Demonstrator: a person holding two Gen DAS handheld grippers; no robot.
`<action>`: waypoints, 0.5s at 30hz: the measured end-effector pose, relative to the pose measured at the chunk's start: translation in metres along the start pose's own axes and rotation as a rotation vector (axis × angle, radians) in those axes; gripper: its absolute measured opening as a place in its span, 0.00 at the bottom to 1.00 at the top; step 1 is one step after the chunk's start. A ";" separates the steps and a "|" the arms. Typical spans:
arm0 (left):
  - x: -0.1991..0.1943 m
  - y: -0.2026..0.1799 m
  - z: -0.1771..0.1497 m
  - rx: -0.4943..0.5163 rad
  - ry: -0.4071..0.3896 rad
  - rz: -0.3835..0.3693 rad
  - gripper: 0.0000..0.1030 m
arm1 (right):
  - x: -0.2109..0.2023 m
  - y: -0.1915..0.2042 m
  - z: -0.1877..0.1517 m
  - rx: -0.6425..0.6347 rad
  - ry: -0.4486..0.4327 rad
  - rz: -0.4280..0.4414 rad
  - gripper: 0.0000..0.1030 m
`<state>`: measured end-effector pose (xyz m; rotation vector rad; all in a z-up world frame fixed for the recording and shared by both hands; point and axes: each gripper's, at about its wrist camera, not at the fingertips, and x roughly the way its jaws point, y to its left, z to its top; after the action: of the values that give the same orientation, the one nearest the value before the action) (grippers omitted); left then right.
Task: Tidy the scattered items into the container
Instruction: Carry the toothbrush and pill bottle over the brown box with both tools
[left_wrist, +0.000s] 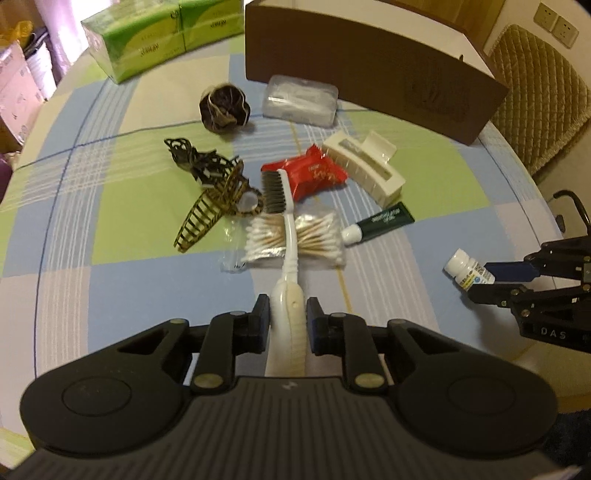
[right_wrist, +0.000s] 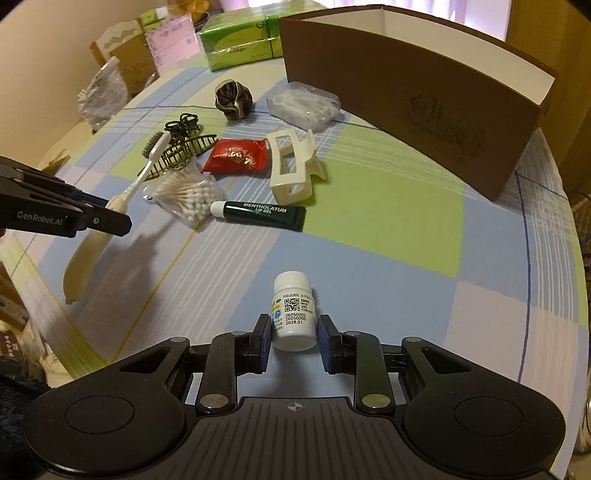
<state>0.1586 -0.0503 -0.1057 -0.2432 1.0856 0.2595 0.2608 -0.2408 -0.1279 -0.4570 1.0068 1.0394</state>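
My left gripper (left_wrist: 287, 321) is shut on the handle of a white toothbrush (left_wrist: 287, 258), whose bristle end points at the pile and hangs over a bag of cotton swabs (left_wrist: 317, 240); it also shows in the right wrist view (right_wrist: 110, 206). My right gripper (right_wrist: 293, 341) is shut on a small white pill bottle (right_wrist: 294, 314), also seen in the left wrist view (left_wrist: 467, 271). The brown box (left_wrist: 369, 66) stands open at the back of the table.
On the checked tablecloth lie a red packet (left_wrist: 314, 171), a cream hair claw (left_wrist: 365, 166), a green lip gel tube (right_wrist: 258, 214), dark hair claws (left_wrist: 210, 192), a brown scrunchie (left_wrist: 223, 107) and a clear plastic case (left_wrist: 301, 99). Green tissue packs (left_wrist: 159, 37) stand behind.
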 end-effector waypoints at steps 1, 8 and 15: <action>-0.002 -0.002 0.001 -0.004 -0.005 0.006 0.16 | -0.001 -0.003 0.000 0.000 -0.003 0.010 0.28; -0.010 -0.019 0.015 -0.014 -0.045 0.010 0.16 | -0.007 -0.022 0.003 0.013 -0.027 0.043 0.28; -0.018 -0.035 0.053 0.057 -0.099 -0.065 0.16 | -0.035 -0.034 0.016 0.090 -0.114 0.043 0.28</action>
<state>0.2062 -0.0684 -0.0633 -0.2121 0.9838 0.1803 0.2930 -0.2622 -0.0945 -0.3007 0.9609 1.0419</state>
